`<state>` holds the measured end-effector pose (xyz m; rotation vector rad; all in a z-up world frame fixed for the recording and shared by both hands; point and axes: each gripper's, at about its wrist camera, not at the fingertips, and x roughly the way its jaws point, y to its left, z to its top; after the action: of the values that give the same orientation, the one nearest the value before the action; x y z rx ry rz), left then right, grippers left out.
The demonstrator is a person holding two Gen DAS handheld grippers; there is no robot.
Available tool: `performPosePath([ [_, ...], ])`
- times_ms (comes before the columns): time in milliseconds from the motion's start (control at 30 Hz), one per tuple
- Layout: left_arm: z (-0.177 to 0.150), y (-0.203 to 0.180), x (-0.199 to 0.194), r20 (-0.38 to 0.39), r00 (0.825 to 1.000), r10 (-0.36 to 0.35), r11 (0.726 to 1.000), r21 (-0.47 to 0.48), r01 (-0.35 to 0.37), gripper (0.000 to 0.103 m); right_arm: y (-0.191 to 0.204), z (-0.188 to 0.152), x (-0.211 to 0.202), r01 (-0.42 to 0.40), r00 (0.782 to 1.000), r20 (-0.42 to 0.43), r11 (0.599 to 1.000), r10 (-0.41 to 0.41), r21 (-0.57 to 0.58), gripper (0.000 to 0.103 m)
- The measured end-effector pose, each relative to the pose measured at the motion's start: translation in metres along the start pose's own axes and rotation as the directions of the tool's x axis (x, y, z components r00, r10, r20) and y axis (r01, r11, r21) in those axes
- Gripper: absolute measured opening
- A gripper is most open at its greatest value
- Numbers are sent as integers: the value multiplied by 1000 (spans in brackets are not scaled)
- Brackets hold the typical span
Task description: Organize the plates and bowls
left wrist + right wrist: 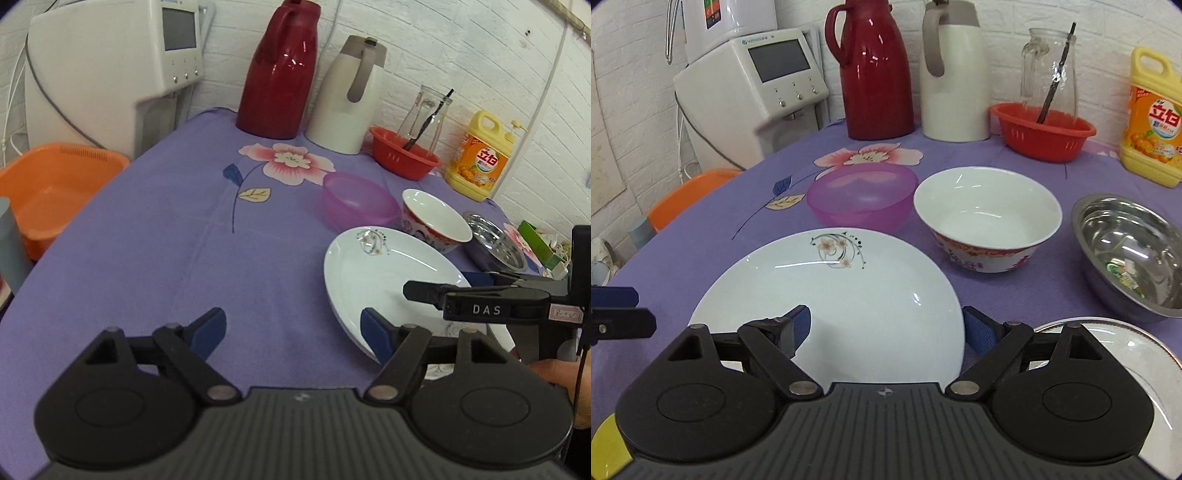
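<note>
White plate (849, 295) lying flat, floral mark toward wall, claws apart

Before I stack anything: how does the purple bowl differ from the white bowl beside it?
The purple bowl is see-through plastic and plain; the white bowl is opaque with a red pattern around its outside. The purple bowl looks shallower, the white bowl deeper with steeper walls. Both stand upright and empty on the tablecloth.

"DAS" on right gripper (421, 291), "立白" on yellow detergent bottle (1154, 122)
</note>
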<state>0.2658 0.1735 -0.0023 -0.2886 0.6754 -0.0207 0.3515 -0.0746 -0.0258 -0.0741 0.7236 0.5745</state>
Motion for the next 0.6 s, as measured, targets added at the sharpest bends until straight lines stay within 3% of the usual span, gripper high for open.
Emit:
performPosePath([
  [100, 5, 5, 8, -3, 1000, -1, 1000, -4, 1, 73, 9, 3, 5, 24, 1000, -16, 1000, -24, -5, 103],
  [267, 12, 1, 20, -13, 1000, 21, 1000, 24, -21, 73, 29, 7, 9, -48, 999, -8, 998, 48, -26, 103],
  [367, 13, -3, 27, -20, 999, 48, 998, 44, -47, 73, 29, 5, 1, -10, 1000, 25, 1000, 11, -24, 103],
  [600, 14, -8, 58, -88, 996, -2, 1000, 12, 3, 73, 28, -7, -4, -39, 999, -8, 999, 39, -20, 103],
])
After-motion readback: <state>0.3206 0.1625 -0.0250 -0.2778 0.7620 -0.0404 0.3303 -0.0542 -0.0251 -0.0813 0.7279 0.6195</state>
